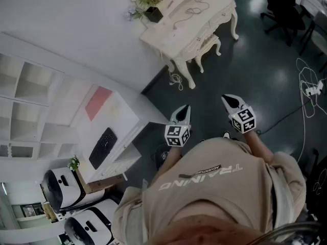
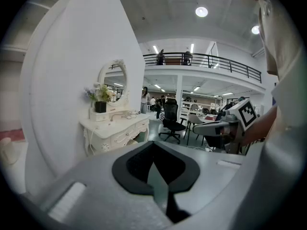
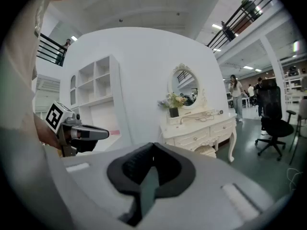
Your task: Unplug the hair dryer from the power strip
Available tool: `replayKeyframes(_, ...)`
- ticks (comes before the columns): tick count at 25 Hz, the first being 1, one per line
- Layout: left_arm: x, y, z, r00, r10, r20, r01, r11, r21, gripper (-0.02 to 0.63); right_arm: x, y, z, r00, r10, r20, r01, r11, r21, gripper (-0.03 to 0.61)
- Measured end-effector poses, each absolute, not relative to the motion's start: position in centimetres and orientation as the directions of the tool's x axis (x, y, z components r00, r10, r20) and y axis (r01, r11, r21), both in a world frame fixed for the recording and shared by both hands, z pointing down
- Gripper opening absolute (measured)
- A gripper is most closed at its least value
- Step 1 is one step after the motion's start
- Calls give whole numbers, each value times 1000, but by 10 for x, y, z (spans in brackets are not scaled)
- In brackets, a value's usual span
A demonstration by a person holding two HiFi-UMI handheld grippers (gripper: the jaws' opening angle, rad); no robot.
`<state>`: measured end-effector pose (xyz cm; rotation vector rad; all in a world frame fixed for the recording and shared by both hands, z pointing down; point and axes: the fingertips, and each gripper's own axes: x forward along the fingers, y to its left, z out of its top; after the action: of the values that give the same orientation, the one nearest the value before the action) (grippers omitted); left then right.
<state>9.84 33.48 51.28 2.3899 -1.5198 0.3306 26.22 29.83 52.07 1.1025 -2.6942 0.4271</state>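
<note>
- Beige cloth of the person's shirt (image 1: 219, 188) fills the bottom of the head view. Just past it the left gripper (image 1: 184, 111) and right gripper (image 1: 229, 101) point forward side by side.
- Well ahead of both stands a cream dressing table (image 1: 217, 5) on curved, carved legs, with a thin cord (image 1: 191, 8) looped on top. Whether the small item at its end is the hair dryer, I cannot tell.
- Far to the right gripper's right, a white power strip (image 1: 311, 90) lies on the dark glossy floor.
- Left gripper view: the matte black pads are pressed together on nothing. A black office chair (image 2: 171, 121) stands ahead.
- Right gripper view: this one is likewise clenched and empty, with an oval mirror (image 3: 184, 85) ahead.
</note>
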Motion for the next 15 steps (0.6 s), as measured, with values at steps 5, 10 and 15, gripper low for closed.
replayKeyframes(5,92,322,525,385,-848,364,-923,-362,132,3,261,279,521,-713,-645,275,-696,697,-172,5)
replayKeyframes(10,111,302,531,394,-835,383,-918,-374,131,3,272,267,519,-730,-635,255,-677,722,-140,5)
replayKeyframes(15,124,279,542,393,-826,405,-919,-366,146,3,286,241,532,-729,-631,266,-681,710,-182,5)
